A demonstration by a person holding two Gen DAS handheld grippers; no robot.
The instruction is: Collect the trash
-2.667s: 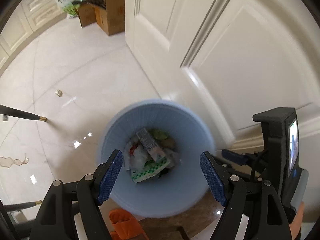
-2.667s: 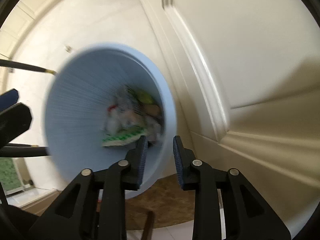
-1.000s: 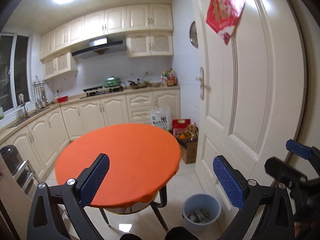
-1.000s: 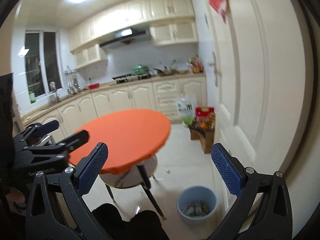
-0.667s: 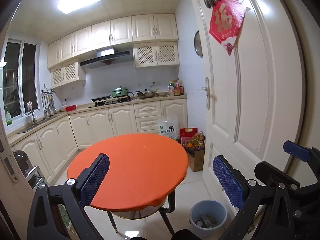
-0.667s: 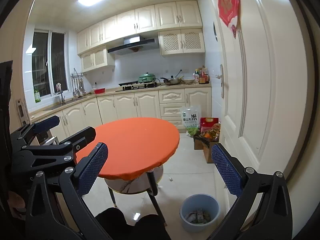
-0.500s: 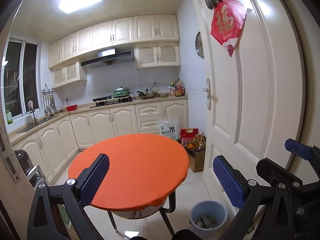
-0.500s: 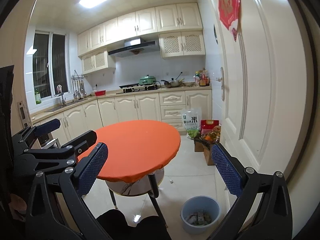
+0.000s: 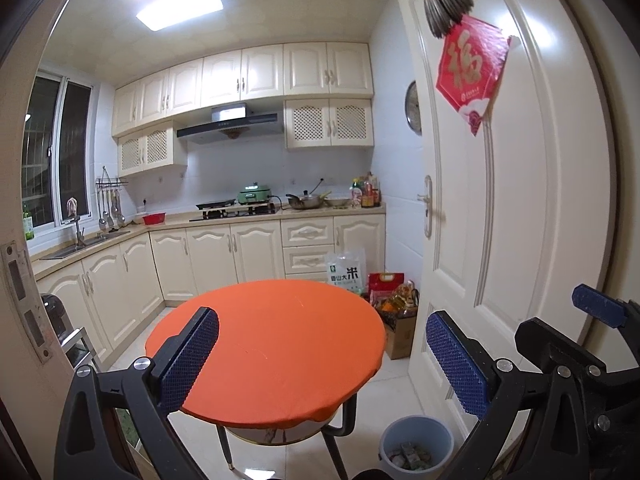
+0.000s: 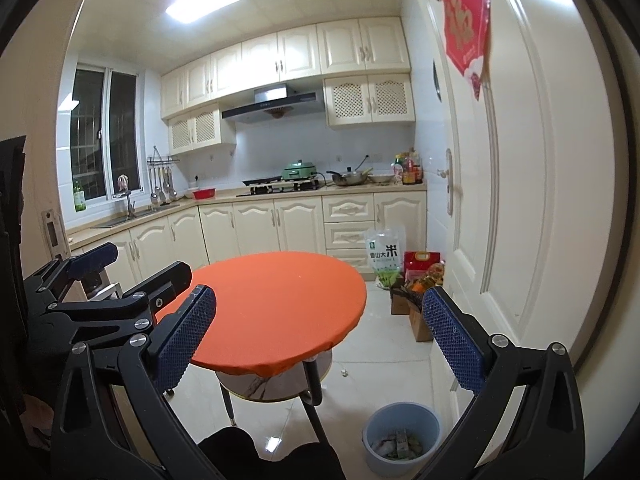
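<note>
A pale blue trash bin (image 9: 416, 438) stands on the floor by the white door, with crumpled wrappers (image 9: 410, 453) inside; it also shows in the right wrist view (image 10: 402, 432). My left gripper (image 9: 324, 364) is open and empty, held high and far from the bin. My right gripper (image 10: 320, 340) is open and empty too. The right gripper also shows at the right edge of the left wrist view (image 9: 576, 344), and the left gripper at the left of the right wrist view (image 10: 100, 284). The round orange table (image 9: 276, 340) carries nothing.
White door (image 9: 500, 220) at right with a red paper sign (image 9: 472, 72). Cardboard boxes and food bags (image 9: 396, 308) sit on the floor beyond the table. Cream kitchen cabinets (image 9: 224, 264) line the back and left walls. A small scrap (image 10: 344, 372) lies on the tiled floor.
Both grippers rose from just over the bin to standing height, facing the kitchen. The right gripper opened from nearly shut. In the last second the view tilted slightly upward.
</note>
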